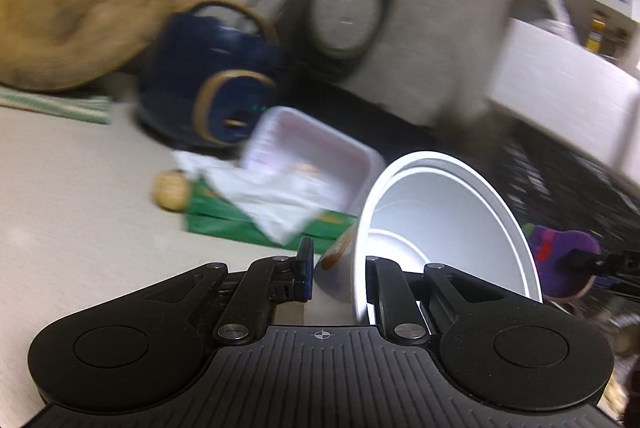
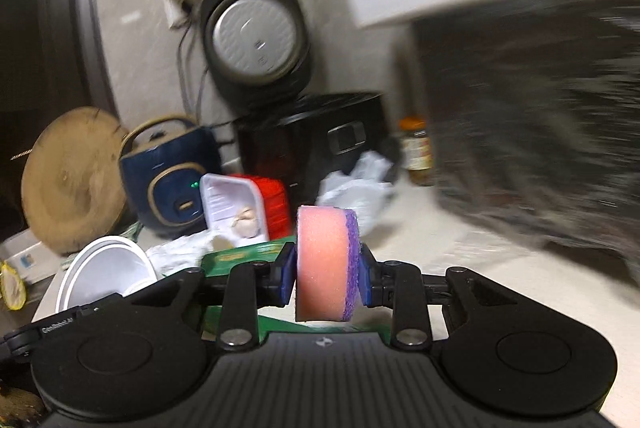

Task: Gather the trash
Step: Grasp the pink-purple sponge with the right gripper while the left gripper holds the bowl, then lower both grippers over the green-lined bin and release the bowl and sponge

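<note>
My left gripper (image 1: 340,268) is shut on the rim of a white paper bowl (image 1: 444,224), one finger outside and one inside; the bowl also shows in the right wrist view (image 2: 104,272). My right gripper (image 2: 326,268) is shut on a pink and purple sponge (image 2: 326,264), which also shows at the right of the left wrist view (image 1: 560,252). On the counter lie a white plastic tray (image 1: 308,156) (image 2: 232,204), crumpled white paper (image 1: 276,196), a green packet (image 1: 228,224) (image 2: 244,256) and a crumpled white bag (image 2: 356,192).
A blue rice cooker (image 1: 212,84) (image 2: 172,172), a round wooden board (image 1: 76,0) (image 2: 72,180), a black appliance (image 2: 312,144), a grey cooker (image 2: 256,36), a jar (image 2: 416,148) and a red container (image 2: 276,204) stand at the back. A striped cloth (image 1: 56,104) lies on the left.
</note>
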A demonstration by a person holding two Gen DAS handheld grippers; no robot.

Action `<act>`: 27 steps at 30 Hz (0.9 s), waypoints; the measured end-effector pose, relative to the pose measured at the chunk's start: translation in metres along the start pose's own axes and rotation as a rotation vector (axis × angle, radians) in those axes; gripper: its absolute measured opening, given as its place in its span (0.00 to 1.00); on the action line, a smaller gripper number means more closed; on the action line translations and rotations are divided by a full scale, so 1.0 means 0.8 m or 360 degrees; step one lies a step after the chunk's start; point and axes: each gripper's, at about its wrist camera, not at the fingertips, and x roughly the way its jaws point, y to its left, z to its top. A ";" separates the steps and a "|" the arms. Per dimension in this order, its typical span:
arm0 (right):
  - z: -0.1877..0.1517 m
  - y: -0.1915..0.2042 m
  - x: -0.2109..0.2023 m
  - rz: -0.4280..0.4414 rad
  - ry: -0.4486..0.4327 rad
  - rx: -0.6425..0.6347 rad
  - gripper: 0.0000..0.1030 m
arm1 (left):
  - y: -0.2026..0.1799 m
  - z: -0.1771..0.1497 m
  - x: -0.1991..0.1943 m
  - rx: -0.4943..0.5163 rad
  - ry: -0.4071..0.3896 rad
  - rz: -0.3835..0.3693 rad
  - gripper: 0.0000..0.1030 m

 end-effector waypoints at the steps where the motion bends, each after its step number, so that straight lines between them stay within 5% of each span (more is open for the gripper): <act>1: -0.006 -0.006 -0.015 -0.0022 -0.0022 0.0011 0.29 | -0.012 -0.005 -0.006 0.0030 0.0008 -0.0053 0.14; 4: -0.033 -0.022 -0.059 -0.0113 -0.0081 0.0013 0.29 | -0.040 -0.027 -0.018 0.0126 0.0080 -0.0240 0.14; 7: -0.073 -0.035 -0.089 -0.0213 -0.0053 0.0024 0.29 | -0.057 -0.069 -0.013 0.0209 0.0321 -0.0470 0.14; 9: -0.106 -0.043 -0.101 -0.0257 -0.0002 0.0042 0.29 | -0.059 -0.111 0.001 0.0273 0.0512 -0.0520 0.14; 18: -0.279 -0.080 -0.088 -0.0407 0.0317 0.0128 0.29 | -0.011 -0.333 0.161 0.0391 0.1338 -0.0145 0.14; 23: -0.338 -0.103 -0.062 -0.0420 0.0445 0.0171 0.29 | 0.000 -0.405 0.243 0.0426 0.1533 -0.0032 0.15; 27: -0.365 -0.116 -0.043 -0.0442 0.0520 0.0171 0.29 | -0.009 -0.464 0.306 0.0537 0.1713 0.0010 0.29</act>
